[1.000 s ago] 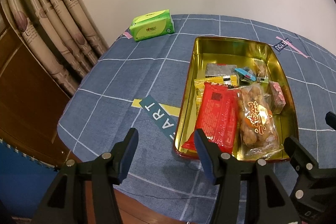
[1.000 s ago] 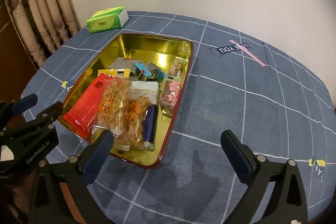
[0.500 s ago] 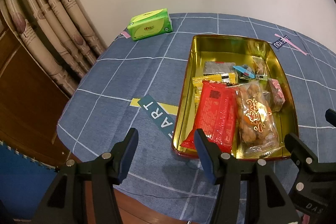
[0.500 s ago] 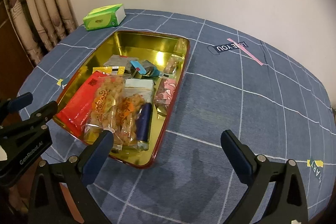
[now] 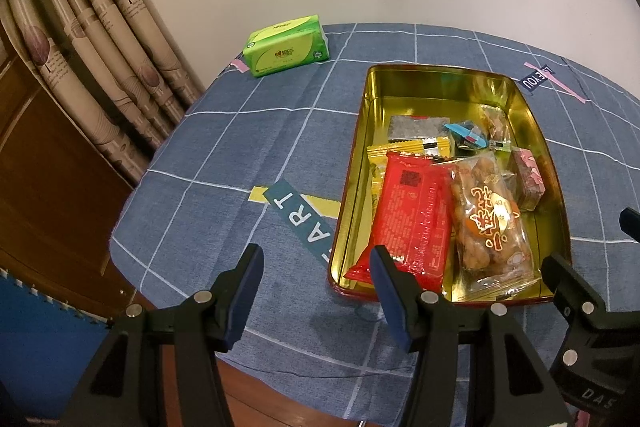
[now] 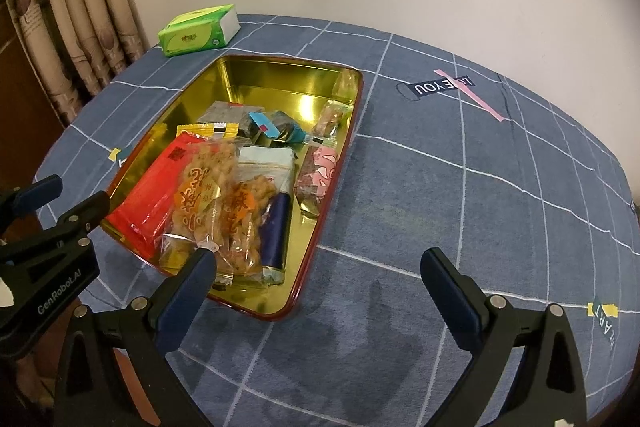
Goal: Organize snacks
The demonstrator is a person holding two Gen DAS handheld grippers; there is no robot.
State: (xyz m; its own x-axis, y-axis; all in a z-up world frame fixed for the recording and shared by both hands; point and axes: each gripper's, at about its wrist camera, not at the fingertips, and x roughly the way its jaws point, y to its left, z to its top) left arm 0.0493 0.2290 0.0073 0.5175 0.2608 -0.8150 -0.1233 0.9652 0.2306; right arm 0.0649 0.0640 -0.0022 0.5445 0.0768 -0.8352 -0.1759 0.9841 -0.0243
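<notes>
Both tools hang empty above the near edge of the bench (image 6: pixel 460 187), which is covered in a blue checked cloth: the left hand-held gripper (image 5: pixel 316 291) has its fingers spread wide over bare cloth just left of the gold tin (image 5: pixel 400 75), and the right hand-held gripper (image 6: pixel 316 291) is spread wider yet, one finger over the tin's near corner and the other over open cloth to the right. Every snack in view already lies inside the tin, crowded toward its near end: a red packet (image 5: pixel 412 215) on the left with a yellow packet (image 5: pixel 408 147) poking out beneath it, a clear bag of fried snacks (image 5: pixel 490 219) beside it, a dark blue pack (image 6: pixel 276 227) half buried under the bags, a pink sweet (image 5: pixel 528 179) at the right wall, and small wrapped pieces further back, while the far end of the tin shows bare gold. Nothing remains loose on the cloth except a green tissue pack (image 5: pixel 286 45) at the far left, so the sorting looks nearly finished. If any tidying is left, it would be best to come down over the top bag, pinch its sealed edge rather than the brittle contents, and shift it toward the empty far end, keeping the other tool ready to steady the tin
</notes>
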